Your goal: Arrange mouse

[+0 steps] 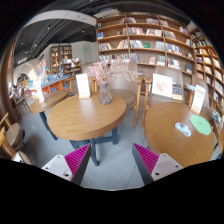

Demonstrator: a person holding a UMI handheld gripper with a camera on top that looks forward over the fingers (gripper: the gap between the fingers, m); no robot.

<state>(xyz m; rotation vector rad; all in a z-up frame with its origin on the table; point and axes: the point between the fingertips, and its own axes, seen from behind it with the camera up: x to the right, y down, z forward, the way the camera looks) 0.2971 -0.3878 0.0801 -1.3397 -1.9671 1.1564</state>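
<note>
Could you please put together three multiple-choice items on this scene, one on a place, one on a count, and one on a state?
1. Where does the vase of flowers stand?
A. on the round wooden table
B. on the floor
C. on a bookshelf

2. How many round wooden tables lie ahead of the fingers?
A. one
B. two
C. four

3. What state is the hand-held gripper in?
A. shut on a mouse
B. shut on a vase
C. open, holding nothing

Answers:
1. A, the vase rests on the nearer round table.
2. B, a second table stands beside the first.
3. C, only bare floor shows between the spread pink pads.
</note>
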